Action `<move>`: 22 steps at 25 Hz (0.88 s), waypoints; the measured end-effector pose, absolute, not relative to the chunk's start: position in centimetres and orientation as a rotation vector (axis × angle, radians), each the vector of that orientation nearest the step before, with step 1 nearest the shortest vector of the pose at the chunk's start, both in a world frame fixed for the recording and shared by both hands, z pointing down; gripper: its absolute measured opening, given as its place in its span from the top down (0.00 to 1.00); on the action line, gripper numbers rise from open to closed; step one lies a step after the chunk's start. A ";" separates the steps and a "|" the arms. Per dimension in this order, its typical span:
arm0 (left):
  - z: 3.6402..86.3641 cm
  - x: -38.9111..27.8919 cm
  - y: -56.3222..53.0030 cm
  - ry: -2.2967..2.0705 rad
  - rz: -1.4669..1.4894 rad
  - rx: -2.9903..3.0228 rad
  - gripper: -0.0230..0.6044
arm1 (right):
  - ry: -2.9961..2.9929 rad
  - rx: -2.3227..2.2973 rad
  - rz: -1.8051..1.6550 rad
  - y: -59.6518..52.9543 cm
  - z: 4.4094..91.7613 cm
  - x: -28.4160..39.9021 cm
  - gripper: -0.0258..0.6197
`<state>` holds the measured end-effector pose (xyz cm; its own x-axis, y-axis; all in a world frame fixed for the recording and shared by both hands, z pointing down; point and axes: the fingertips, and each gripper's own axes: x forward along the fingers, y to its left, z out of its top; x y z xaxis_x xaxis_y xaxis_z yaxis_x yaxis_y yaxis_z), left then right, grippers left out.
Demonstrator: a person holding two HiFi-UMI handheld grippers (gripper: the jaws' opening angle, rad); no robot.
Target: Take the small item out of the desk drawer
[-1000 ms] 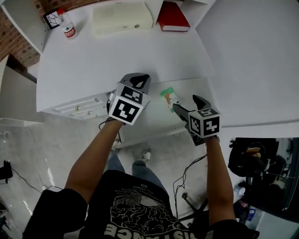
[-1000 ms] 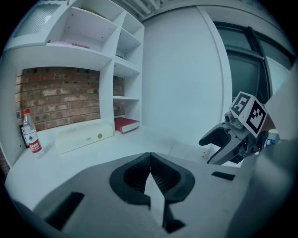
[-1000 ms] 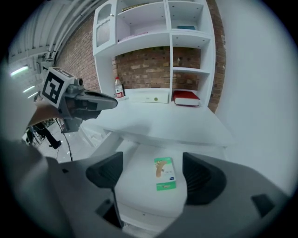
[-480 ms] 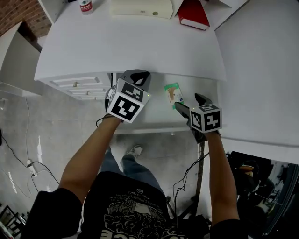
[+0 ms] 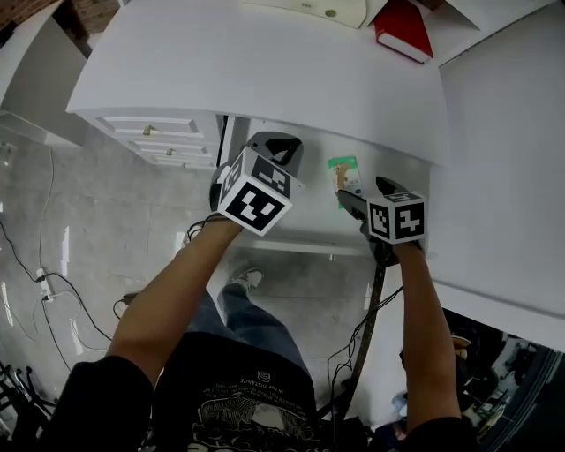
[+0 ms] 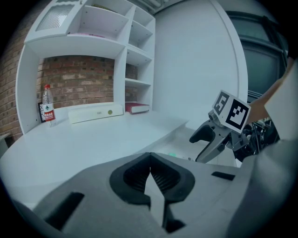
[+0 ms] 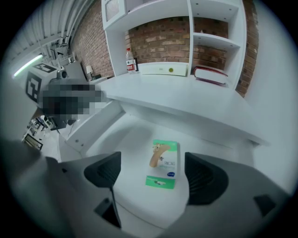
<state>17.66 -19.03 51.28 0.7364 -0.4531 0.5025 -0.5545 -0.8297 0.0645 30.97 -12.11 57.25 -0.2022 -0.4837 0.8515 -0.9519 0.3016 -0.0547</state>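
A white desk fills the top of the head view, with white shelves rising at its back against a brick wall. Below the desk's front edge a wide, shallow drawer stands pulled out over the grey floor. To its left is a set of smaller drawers, all shut.

At the back of the desk lie a long white case and, just to its right, a red book. A water bottle with a red cap stands upright near the case's left end.

The person holds both tools over the open drawer. The left gripper hangs above the drawer's left half. In its own view its jaws are pressed together at the tips, with nothing between them.

The right gripper is over the drawer's right half. Its jaws stand wide apart and are opening further. Neither pad touches anything.

The small box, green and white with a picture of a plaster strip on it, lies flat on the drawer bottom. In the right gripper view it sits in the gap between the two jaws, clear of both. In the head view the box lies just ahead of that gripper's tips, close to the desk's edge.
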 end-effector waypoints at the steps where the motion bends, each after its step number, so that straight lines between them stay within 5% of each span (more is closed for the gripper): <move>1: 51.7 17.6 -19.0 -0.808 0.706 2.718 0.95 | -1.816 1.278 0.789 -12.3 57.6 31.0 0.30; 22: 57.2 19.1 -19.6 -0.829 0.705 2.637 0.95 | -1.713 1.241 0.845 -15.6 65.6 32.8 0.22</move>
<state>19.08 -19.60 57.16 0.7150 -0.4558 0.5302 -0.5966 -0.7931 0.1228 32.76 -15.56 65.60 -0.1601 -0.3937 0.9052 -0.9578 0.2837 -0.0460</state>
